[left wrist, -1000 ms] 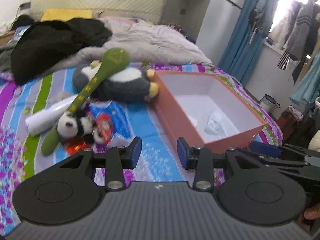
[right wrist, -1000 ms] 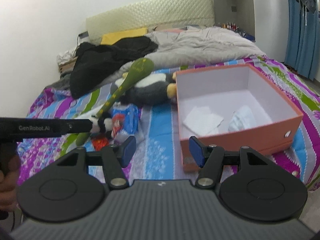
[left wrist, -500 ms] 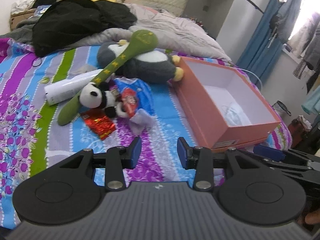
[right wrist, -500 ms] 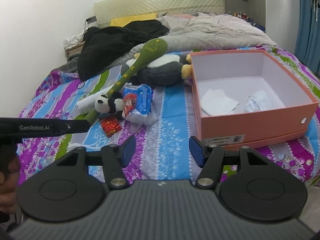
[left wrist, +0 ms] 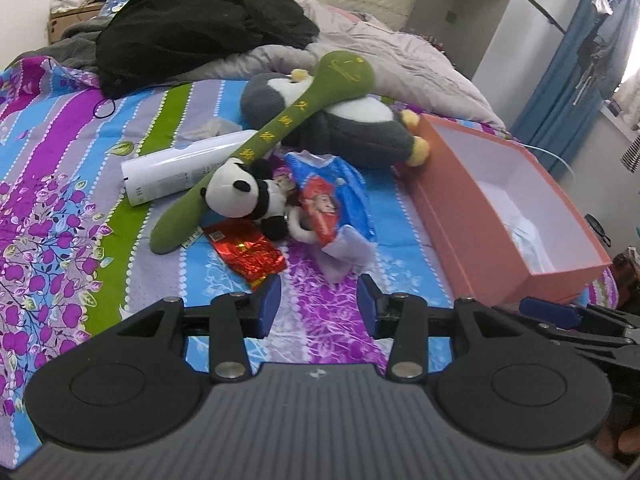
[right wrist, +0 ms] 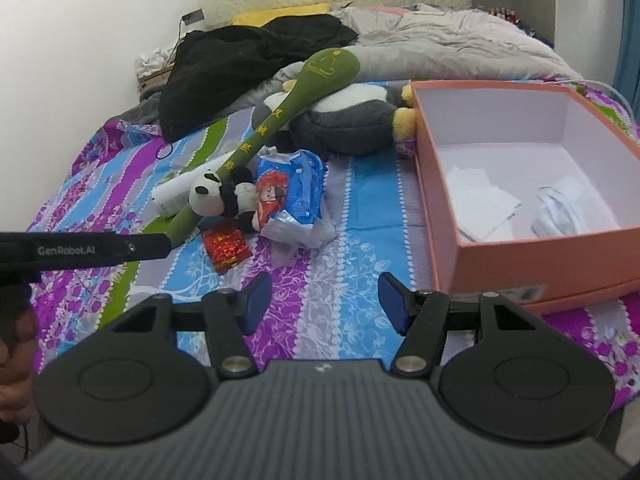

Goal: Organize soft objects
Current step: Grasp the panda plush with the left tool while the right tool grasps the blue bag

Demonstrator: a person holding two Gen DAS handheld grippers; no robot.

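A small panda plush (left wrist: 244,196) (right wrist: 218,198) lies on the striped bedsheet against a long green plush spoon (left wrist: 280,128) (right wrist: 288,112). A grey and white penguin plush (left wrist: 352,128) (right wrist: 344,120) lies behind them, beside an open orange box (left wrist: 472,232) (right wrist: 532,264) that holds white paper and a pale cloth (right wrist: 568,208). My left gripper (left wrist: 319,304) is open and empty, just short of the pile. My right gripper (right wrist: 323,300) is open and empty, left of the box's front corner.
A blue snack bag (left wrist: 336,204) (right wrist: 292,188), a red foil packet (left wrist: 248,252) (right wrist: 226,248) and a white tube (left wrist: 180,172) lie among the plush toys. Black clothing (left wrist: 200,28) and a grey duvet (right wrist: 440,40) cover the bed's far half.
Both grippers have moved left and closer over the bed, so the plush pile now sits straight ahead of the left gripper. Both stay open. Nothing on the bed has moved.
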